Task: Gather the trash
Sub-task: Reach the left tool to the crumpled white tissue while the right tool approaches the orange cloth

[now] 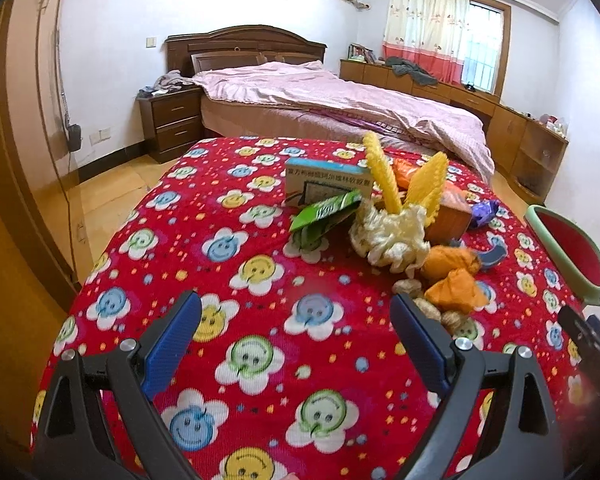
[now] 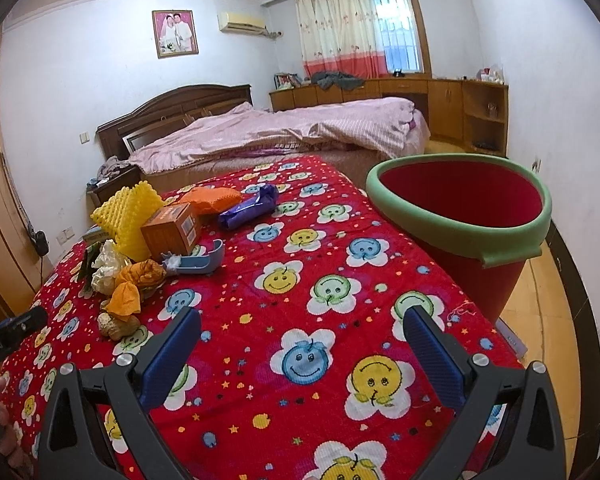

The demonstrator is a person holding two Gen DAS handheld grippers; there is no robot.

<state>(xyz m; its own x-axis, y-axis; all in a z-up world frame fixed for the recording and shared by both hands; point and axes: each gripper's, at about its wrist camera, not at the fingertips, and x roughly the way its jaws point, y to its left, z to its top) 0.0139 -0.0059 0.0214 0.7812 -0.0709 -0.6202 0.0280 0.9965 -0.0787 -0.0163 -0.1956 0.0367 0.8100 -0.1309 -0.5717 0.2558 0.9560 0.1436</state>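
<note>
Behind yellow foam (image 2: 129,216), half-hidden box (image 2: 93,233)

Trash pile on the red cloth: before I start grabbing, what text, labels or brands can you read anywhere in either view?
Medicine box: a line of Chinese characters, too blurred to read.
Green wrapper: white lettering, too blurred to read.
Brown carton: white label, print too small to read.
Left tongs seen in the right view: white lettering, partly cut off, not clearly readable.
</note>
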